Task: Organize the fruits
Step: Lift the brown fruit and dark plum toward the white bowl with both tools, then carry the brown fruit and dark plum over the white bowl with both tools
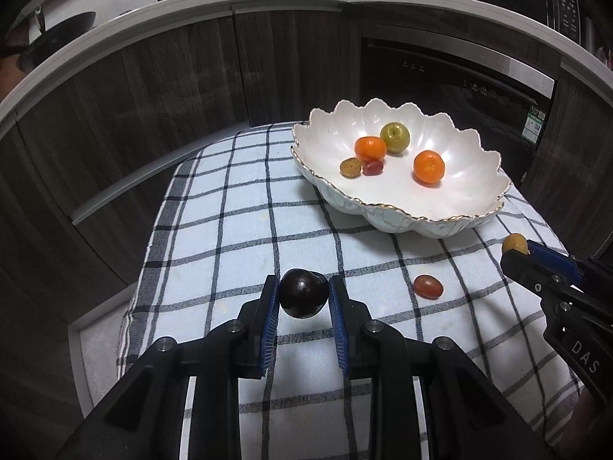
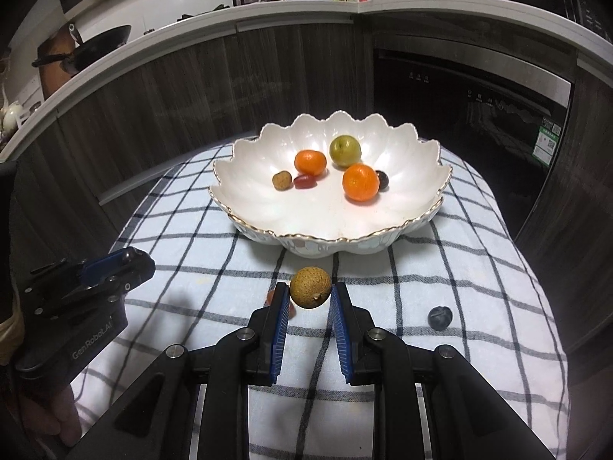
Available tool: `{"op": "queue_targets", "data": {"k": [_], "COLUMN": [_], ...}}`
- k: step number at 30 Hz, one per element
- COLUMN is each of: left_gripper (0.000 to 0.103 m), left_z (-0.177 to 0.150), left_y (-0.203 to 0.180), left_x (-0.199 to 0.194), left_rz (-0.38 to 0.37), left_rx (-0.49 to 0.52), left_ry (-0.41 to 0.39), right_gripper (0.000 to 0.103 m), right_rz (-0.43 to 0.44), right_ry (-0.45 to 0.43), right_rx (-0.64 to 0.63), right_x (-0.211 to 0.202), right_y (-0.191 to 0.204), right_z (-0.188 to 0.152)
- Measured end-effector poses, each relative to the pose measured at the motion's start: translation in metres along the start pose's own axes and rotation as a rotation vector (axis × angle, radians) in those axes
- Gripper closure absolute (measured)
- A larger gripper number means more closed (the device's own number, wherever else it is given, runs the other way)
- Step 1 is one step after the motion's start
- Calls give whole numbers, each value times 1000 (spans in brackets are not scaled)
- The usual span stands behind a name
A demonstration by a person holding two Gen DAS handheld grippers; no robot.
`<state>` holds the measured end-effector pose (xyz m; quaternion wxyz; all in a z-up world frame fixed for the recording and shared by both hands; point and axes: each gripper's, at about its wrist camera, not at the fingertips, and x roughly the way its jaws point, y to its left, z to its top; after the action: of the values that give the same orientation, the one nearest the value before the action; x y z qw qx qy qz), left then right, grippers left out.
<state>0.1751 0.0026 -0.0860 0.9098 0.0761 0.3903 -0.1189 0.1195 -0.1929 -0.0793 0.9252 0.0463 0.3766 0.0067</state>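
Note:
My left gripper (image 1: 303, 292) is shut on a dark plum (image 1: 302, 293), held just above the checked cloth (image 1: 230, 230). My right gripper (image 2: 308, 294) is shut on a tan longan (image 2: 310, 287), near the front rim of the white scalloped bowl (image 2: 268, 230). The bowl holds two oranges (image 2: 360, 182), a green fruit (image 2: 345, 150), a small red tomato (image 2: 305, 181), a tan longan (image 2: 282, 180) and a dark fruit (image 2: 382, 180). A red cherry tomato (image 1: 428, 286) lies on the cloth between the grippers. A dark blue fruit (image 2: 440, 318) lies on the cloth right of my right gripper.
The cloth covers a small table in front of dark wood cabinets (image 1: 153, 115) and a black oven (image 1: 459, 88). A white counter (image 2: 383, 4) above carries bottles and a rack. A black pan (image 2: 95, 44) sits at the left.

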Motion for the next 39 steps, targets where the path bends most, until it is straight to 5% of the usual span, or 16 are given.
{"op": "queue_targets", "data": {"k": [18,39], "left_gripper": [76,76], "left_z": [26,79], "left_y": [-20,-57], "left_x": [-31,-2], "left_rz": [0,-63], "left_rx": [9,27], "left_ry": [-33,-30], "right_gripper": [79,79], "right_rz": [23,-17], "right_ry": [-72,-94], "right_rx": [-4,25], "right_x": [-24,-14], "right_y": [-6,-48], "right_z": [25,61]}}
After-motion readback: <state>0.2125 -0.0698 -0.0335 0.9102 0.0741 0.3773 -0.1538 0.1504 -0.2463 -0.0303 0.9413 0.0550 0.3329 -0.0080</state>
